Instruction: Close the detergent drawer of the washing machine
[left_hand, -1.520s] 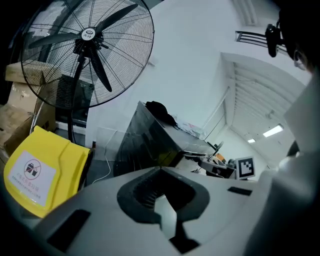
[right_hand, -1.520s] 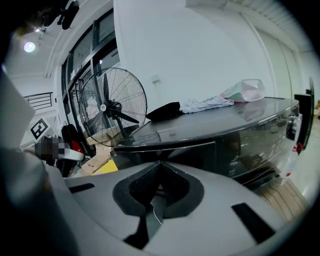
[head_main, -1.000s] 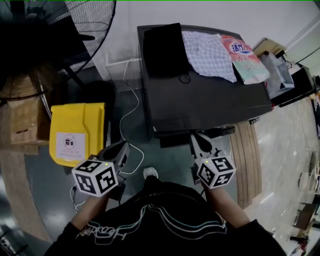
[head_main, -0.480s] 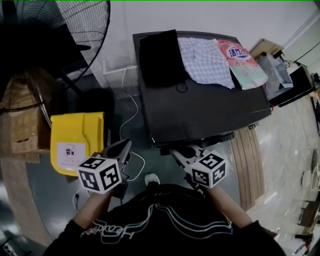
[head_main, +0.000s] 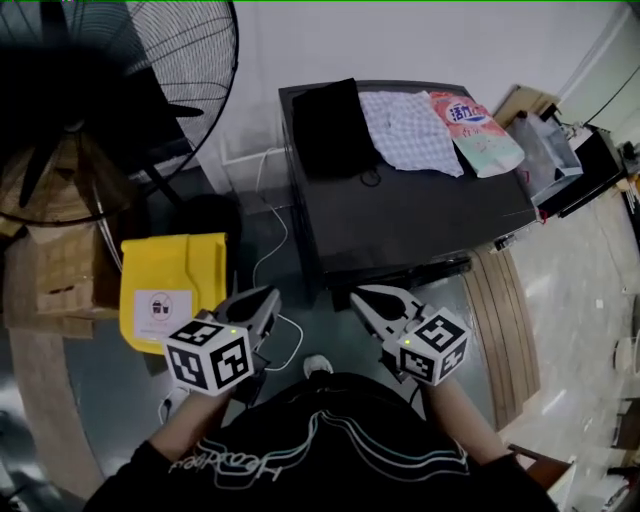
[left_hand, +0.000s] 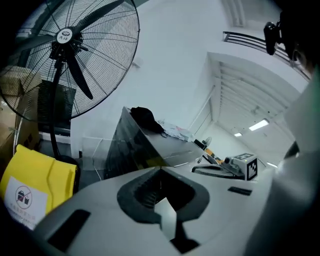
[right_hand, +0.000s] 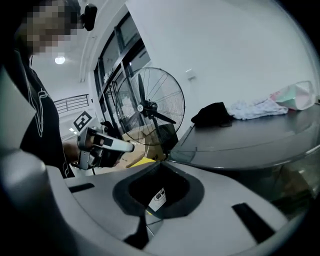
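Note:
The black washing machine (head_main: 420, 215) stands ahead of me, seen from above; its front face is hidden. A dark ledge (head_main: 440, 268) juts from its front edge, and I cannot tell whether that is the detergent drawer. My left gripper (head_main: 265, 298) hangs left of the machine's front corner, shut and holding nothing (left_hand: 160, 170). Just short of the front edge, my right gripper (head_main: 362, 300) is also shut and bare (right_hand: 159, 165), touching nothing. Each gripper shows in the other's view: the right gripper (left_hand: 235, 167) and the left gripper (right_hand: 102, 145).
On the machine's top lie a black cloth (head_main: 330, 125), a checked cloth (head_main: 410, 130) and a detergent bag (head_main: 475, 130). A big floor fan (head_main: 100, 80), cardboard boxes (head_main: 60, 270) and a yellow bin (head_main: 170, 290) stand left. A white cable (head_main: 270, 230) runs across the floor. Wooden boards (head_main: 505, 320) lie right.
The right gripper has drawn back from the machine's front edge and swung a little left. The left gripper shifted slightly right. The machine now sits farther from me.

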